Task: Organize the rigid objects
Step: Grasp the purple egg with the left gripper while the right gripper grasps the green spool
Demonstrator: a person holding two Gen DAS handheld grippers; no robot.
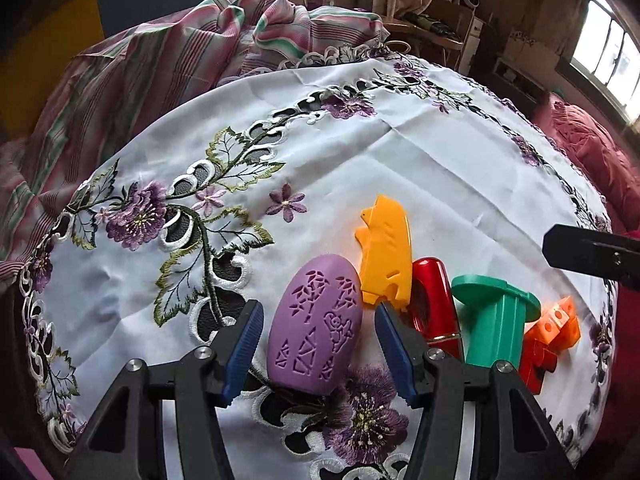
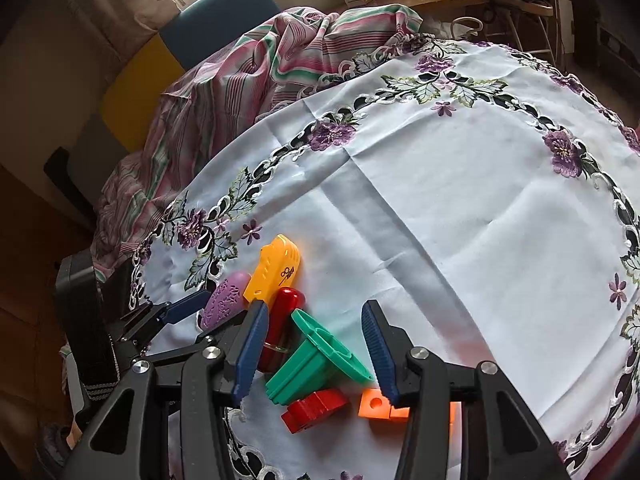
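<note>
The left gripper straddles the purple egg-shaped piece lying on the embroidered tablecloth, its blue pads apart on either side and not pressing it. Just right of its right finger lie the green spool, yellow piece, red cylinder and orange blocks. The right gripper stands open around the green spool.

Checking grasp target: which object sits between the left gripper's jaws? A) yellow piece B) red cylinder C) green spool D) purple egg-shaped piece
D: the purple egg-shaped piece lies between the left gripper's jaws, small gaps showing on both sides.
</note>
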